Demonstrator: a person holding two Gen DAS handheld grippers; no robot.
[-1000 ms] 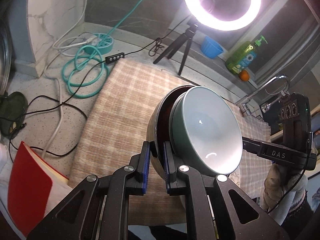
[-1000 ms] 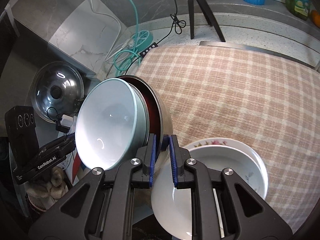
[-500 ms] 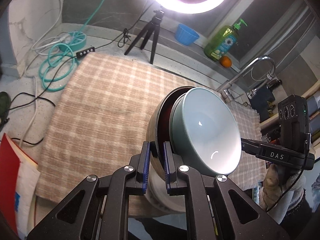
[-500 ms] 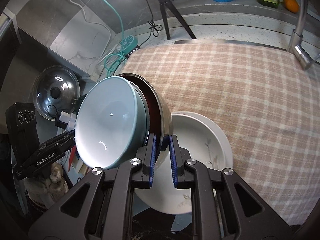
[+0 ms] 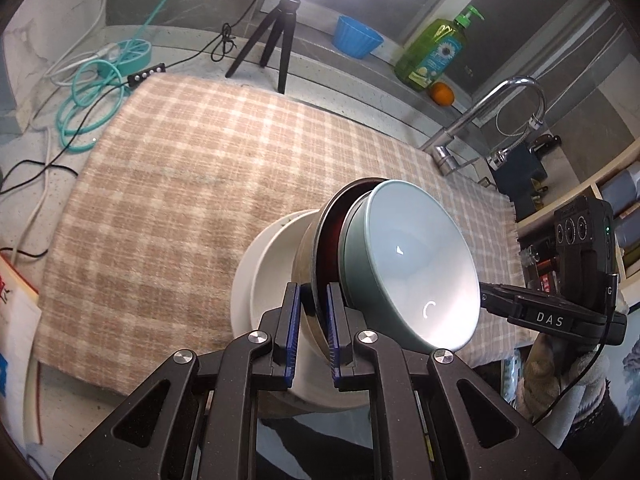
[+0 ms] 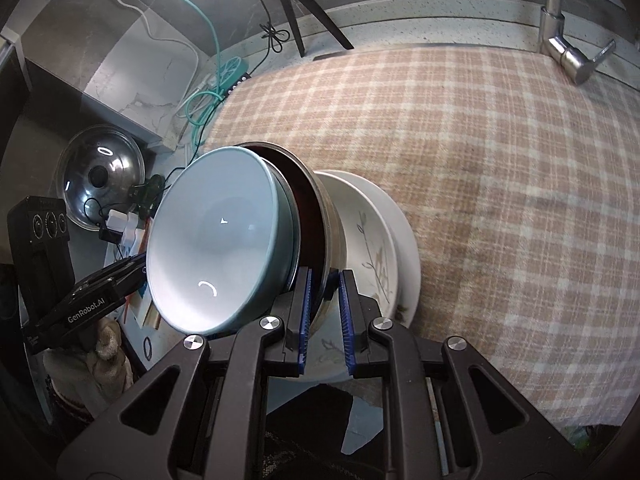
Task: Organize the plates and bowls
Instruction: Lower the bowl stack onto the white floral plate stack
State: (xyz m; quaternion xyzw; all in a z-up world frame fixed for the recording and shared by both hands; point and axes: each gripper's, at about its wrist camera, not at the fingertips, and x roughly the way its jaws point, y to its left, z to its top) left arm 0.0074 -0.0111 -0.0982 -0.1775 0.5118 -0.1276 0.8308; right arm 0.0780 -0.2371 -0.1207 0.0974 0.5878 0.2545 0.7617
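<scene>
A metal bowl [image 5: 306, 256] with a dark red inside has a teal bowl [image 5: 408, 264] nested in it, and the stack is tilted on its side. My left gripper [image 5: 313, 328] is shut on the metal bowl's rim. My right gripper [image 6: 323, 312] is shut on the same rim [image 6: 330, 236] from the opposite side, with the teal bowl [image 6: 216, 248] facing left. Both hold the stack just over white plates [image 5: 264, 276] stacked at the near edge of the checked cloth [image 5: 192, 176]. The upper white plate [image 6: 376, 248] has a leaf pattern.
A ring light's tripod [image 5: 276, 40], teal cable coil [image 5: 88, 92], blue cup [image 5: 356, 40], green soap bottle [image 5: 436, 54] and orange [image 5: 442, 92] line the back ledge. A tap [image 5: 492, 120] stands at the right. A pot lid [image 6: 100, 180] lies left of the cloth.
Both grippers carried the bowl stack sideways across the cloth, keeping their grip. The white plates now lie right under the stack in both views.
</scene>
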